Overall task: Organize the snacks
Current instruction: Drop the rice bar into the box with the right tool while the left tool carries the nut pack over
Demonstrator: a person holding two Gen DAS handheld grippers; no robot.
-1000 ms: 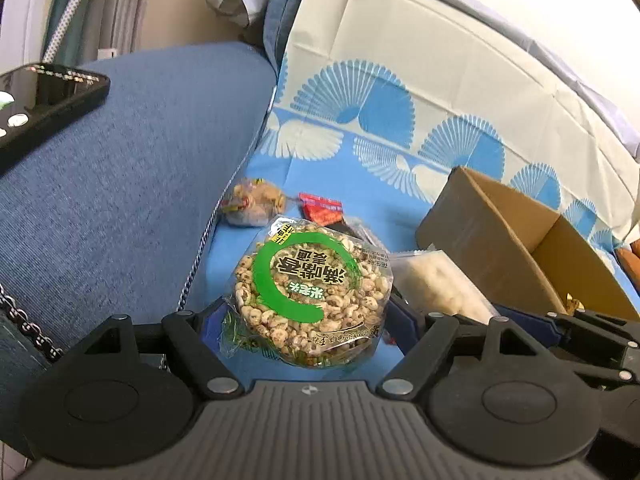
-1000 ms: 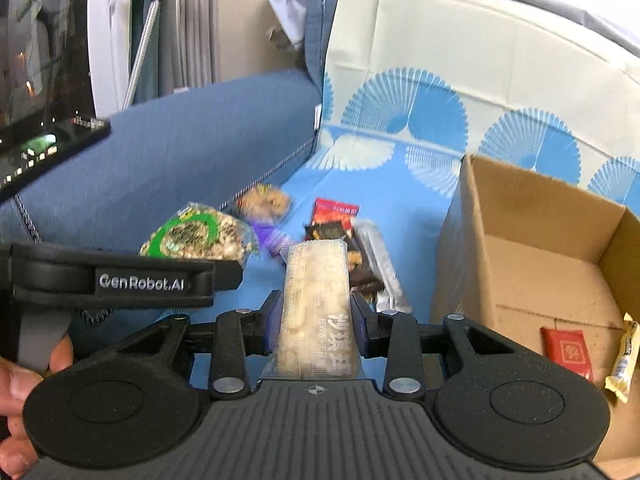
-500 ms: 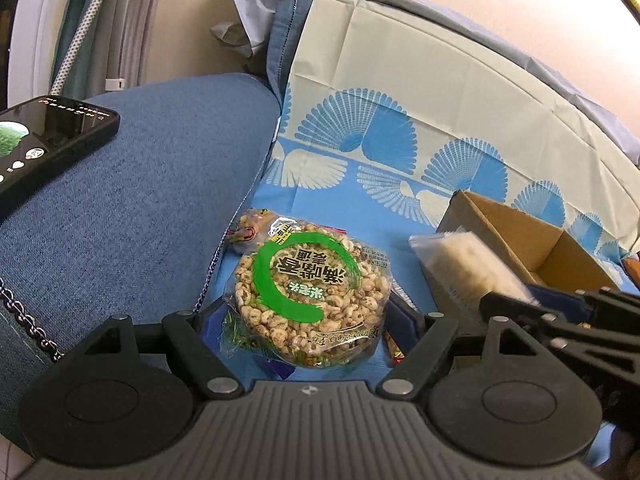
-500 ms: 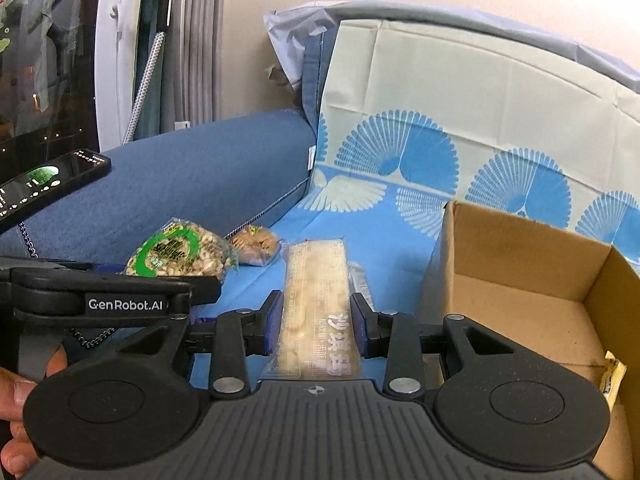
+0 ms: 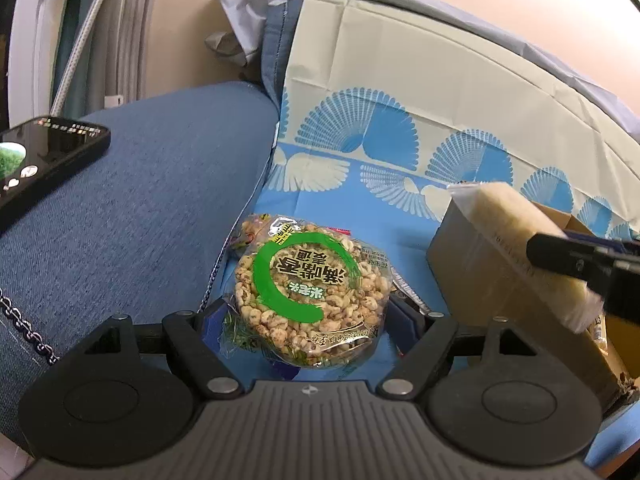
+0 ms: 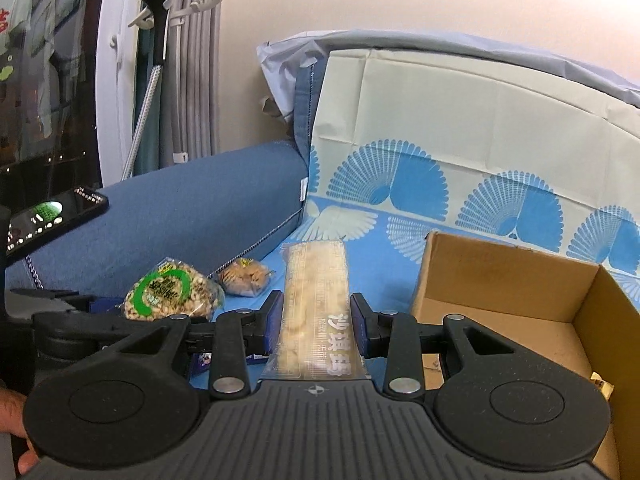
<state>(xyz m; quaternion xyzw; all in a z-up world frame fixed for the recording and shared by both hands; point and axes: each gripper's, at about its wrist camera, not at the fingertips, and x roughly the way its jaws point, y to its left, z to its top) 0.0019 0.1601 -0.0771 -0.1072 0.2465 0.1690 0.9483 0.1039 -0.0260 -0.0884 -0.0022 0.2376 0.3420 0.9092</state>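
- Clear plastic over puffed grain: the round snack pack point(image 5: 310, 292), printed with a green ring, sits between the fingers of my left gripper point(image 5: 308, 316). Both blue pads press its sides, so I log the left as clamped on it, jaws set wide.
- In the right wrist view the same round snack pack point(image 6: 170, 294) shows low on the left, carried at the tip of the left gripper point(image 6: 132, 312), above the blue fan-print cloth point(image 6: 384, 240).
- My right gripper point(image 6: 316, 320) is closed on a long clear-wrapped bar point(image 6: 316, 300), pale and crumbly inside, white characters near my end. The pads pinch it at about mid-length; the far half juts forward past them.
- From the left wrist camera I see the long clear-wrapped bar point(image 5: 524, 256) tilted in the air, right gripper point(image 5: 584, 264) across it, over the near left corner of the cardboard box point(image 5: 472, 280).
- The cardboard box point(image 6: 500, 280) stands open on the cloth to the right of the bar. A yellow-wrapped item point(image 6: 602, 384) pokes up at its near right edge; I cannot tell what it is.
- A small bag of brown snacks point(image 6: 244, 278) lies on the cloth beside the blue sofa arm point(image 6: 192, 208).
- A phone point(image 5: 44, 164), screen lit, shows at the left over the sofa arm; I cannot see what holds it.
- A hand point(image 6: 10, 412) shows at the lower left edge behind the left gripper.
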